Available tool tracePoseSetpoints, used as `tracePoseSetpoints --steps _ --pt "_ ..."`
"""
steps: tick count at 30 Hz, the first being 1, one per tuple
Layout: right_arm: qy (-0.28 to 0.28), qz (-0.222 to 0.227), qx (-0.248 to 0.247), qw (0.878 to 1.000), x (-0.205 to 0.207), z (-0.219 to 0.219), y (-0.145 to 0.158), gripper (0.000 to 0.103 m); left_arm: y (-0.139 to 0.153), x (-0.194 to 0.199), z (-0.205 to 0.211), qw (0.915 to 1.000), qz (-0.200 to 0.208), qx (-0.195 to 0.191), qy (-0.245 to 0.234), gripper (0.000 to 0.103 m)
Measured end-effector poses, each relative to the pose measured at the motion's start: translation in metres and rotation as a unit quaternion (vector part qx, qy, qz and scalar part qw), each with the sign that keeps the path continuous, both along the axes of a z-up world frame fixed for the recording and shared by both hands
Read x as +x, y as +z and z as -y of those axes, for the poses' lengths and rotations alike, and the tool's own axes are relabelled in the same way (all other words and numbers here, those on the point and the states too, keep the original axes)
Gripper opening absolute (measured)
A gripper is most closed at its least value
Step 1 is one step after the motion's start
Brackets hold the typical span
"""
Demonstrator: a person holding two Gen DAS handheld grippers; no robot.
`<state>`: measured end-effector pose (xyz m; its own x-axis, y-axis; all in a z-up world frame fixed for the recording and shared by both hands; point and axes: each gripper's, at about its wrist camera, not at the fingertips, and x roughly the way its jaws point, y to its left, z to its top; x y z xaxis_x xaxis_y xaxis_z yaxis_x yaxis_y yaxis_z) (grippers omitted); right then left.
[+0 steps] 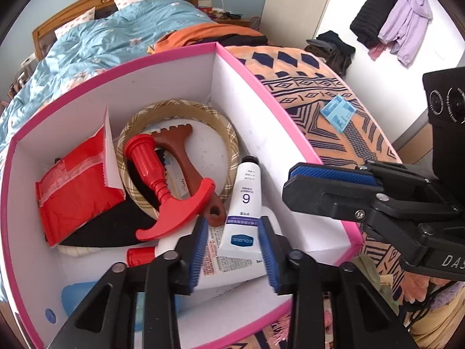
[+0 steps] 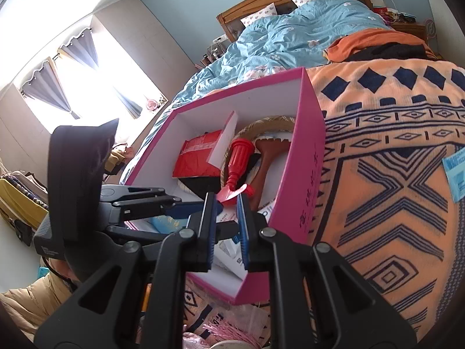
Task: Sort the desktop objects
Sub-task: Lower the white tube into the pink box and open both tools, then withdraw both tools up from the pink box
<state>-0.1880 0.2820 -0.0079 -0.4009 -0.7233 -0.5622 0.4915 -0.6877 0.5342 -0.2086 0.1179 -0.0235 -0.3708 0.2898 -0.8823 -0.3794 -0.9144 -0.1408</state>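
A pink box with white inside (image 1: 247,69) sits on the bed. It holds a red packet (image 1: 75,186), a plaid ring (image 1: 229,133), a red T-handled tool (image 1: 162,186), a brown comb-like scraper (image 1: 186,151) and a white tube marked 6 (image 1: 244,203). My left gripper (image 1: 232,250) is above the tube's flat end, with the tube between its blue pads; the jaws stand apart and I cannot tell whether they touch it. My right gripper (image 2: 226,226) is narrowly open and empty over the box's near corner (image 2: 302,180); it also shows in the left wrist view (image 1: 328,186).
An orange patterned blanket (image 2: 392,174) covers the bed to the right of the box, with a blue paper packet (image 1: 338,115) lying on it. A blue quilt (image 2: 290,35) and headboard lie behind. Clothes hang on the wall (image 1: 401,20). Bags lie below the box's front edge (image 2: 232,328).
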Motion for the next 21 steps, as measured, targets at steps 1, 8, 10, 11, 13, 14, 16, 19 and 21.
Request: tracePoseSetpoints --steps 1,8,10,11,13,14,16,19,21 --pt "0.001 0.000 -0.002 1.000 0.002 0.000 0.000 0.017 0.001 0.001 0.001 1.0000 -0.001 0.001 0.002 0.043" --pt "0.001 -0.007 -0.009 1.000 0.017 -0.003 0.001 0.017 0.015 0.028 0.005 0.9988 -0.047 -0.002 0.014 0.057" --pt "0.002 -0.011 -0.011 1.000 0.025 -0.002 0.002 0.017 0.020 0.035 0.006 0.9981 -0.059 -0.003 0.021 0.063" --pt "0.003 -0.013 -0.013 1.000 0.028 -0.003 0.003 0.018 0.023 0.042 0.008 0.9974 -0.068 -0.005 0.026 0.065" --pt "0.004 -0.020 -0.014 1.000 0.037 -0.002 0.005 0.020 0.028 0.052 0.010 0.9960 -0.082 -0.013 0.033 0.070" --pt "0.004 -0.026 -0.013 1.000 0.043 -0.001 0.006 0.022 0.031 0.057 0.012 0.9950 -0.091 -0.016 0.038 0.073" --pt "0.004 -0.034 -0.010 0.999 0.053 0.001 0.008 0.026 0.037 0.071 0.017 0.9926 -0.110 -0.019 0.048 0.079" --pt "0.003 -0.049 -0.003 0.999 0.070 0.004 0.011 0.033 0.043 0.090 0.025 0.9893 -0.128 -0.023 0.066 0.084" --pt "-0.001 -0.057 0.004 0.998 0.081 0.006 0.012 0.044 0.044 0.100 0.033 0.9882 -0.131 -0.026 0.075 0.086"
